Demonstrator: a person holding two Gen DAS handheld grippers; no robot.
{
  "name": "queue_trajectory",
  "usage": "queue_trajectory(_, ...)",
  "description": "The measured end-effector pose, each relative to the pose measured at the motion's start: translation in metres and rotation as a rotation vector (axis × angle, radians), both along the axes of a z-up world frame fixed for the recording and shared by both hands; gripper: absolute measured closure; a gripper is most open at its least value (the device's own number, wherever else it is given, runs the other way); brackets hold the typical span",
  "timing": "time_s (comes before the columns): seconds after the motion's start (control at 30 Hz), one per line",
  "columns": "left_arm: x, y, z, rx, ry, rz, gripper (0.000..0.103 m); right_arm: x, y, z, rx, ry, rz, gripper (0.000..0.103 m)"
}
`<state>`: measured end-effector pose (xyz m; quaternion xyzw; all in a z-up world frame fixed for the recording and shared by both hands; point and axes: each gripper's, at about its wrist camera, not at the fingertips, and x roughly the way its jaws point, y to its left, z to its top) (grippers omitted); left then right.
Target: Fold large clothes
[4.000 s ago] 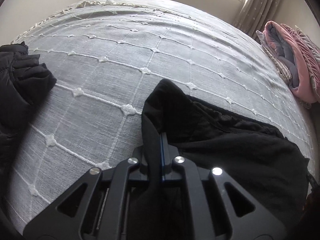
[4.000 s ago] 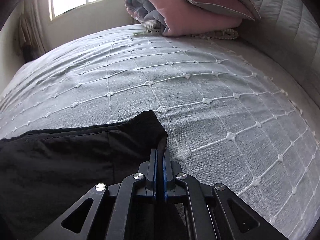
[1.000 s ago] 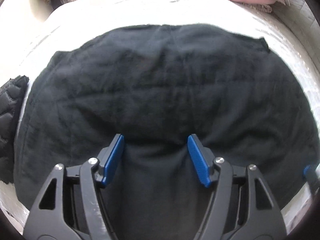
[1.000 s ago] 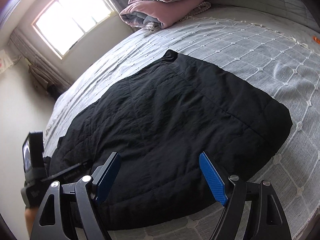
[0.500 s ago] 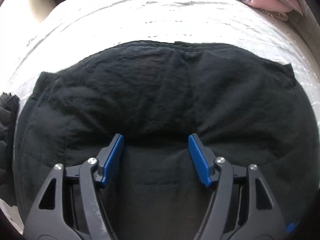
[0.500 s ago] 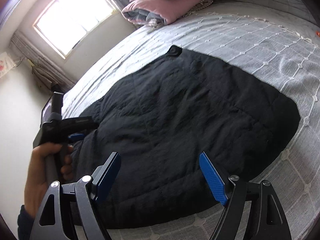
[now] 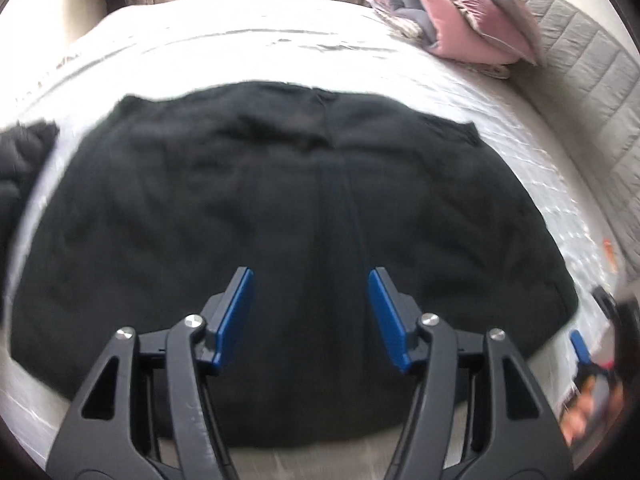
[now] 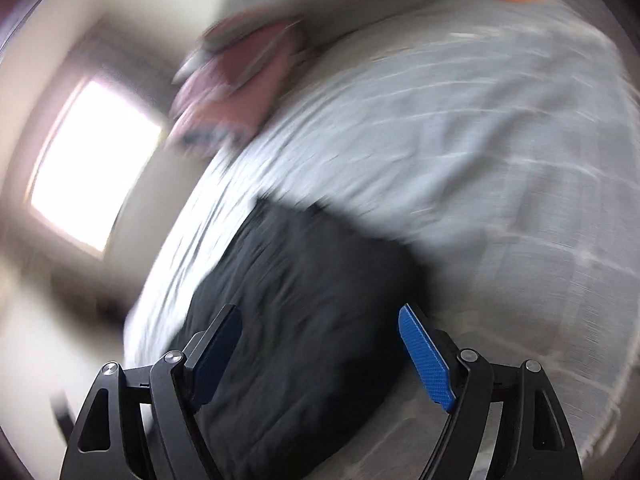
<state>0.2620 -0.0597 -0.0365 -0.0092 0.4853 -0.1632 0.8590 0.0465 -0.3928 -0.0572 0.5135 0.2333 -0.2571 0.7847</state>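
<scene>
A few seconds back each claw pinched a corner of the black cloth. Now both have let go, and the cloth lies spread out flat. The left gripper (image 7: 310, 312) has pulled back, so more of the bed shows around the cloth. Its jaws have just been closing a little, yet nothing is between them; they hang free above the black garment (image 7: 280, 240). The right gripper (image 8: 320, 356) is wide apart too and holds nothing. It sits over the cloth's near right corner.

The garment lies in the middle of the pale bedspread (image 7: 240, 52). A pile of pink pillows (image 7: 460, 12) sits at the far end, well apart from it. Another dark garment (image 7: 20, 160) lies just beside its left edge.

What could go wrong: a quick, careless grab may catch only the top layer, and then the fold would come out crooked. The left claw could also snag the other dark garment by mistake.

The right view is badly smeared, so the cloth's edges there are hard to see. The person's hand (image 7: 588, 412) is only a blur at the left view's edge.
</scene>
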Motion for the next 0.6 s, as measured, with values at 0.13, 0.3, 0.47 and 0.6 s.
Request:
queue_trajectory(0.13, -0.018, -0.011, -0.007, -0.009, -0.002, -0.052, 0.042, -0.010, -0.015, -0.026, 0.130, 0.042, -0.075, 0.021)
queue_trajectory(0.3, -0.014, -0.024, -0.035, 0.074, -0.005, -0.054, 0.041, 0.023, -0.001, -0.060, 0.317, 0.050, 0.098, 0.021)
queue_trajectory(0.47, -0.014, -0.021, -0.035, 0.069, -0.008, -0.051, 0.041, 0.048, 0.021, -0.045, 0.196, 0.084, 0.154, 0.020)
queue_trajectory(0.6, -0.015, -0.021, -0.036, 0.073, -0.015, -0.056, 0.040, 0.064, 0.027, -0.051, 0.171, 0.122, 0.155, 0.020)
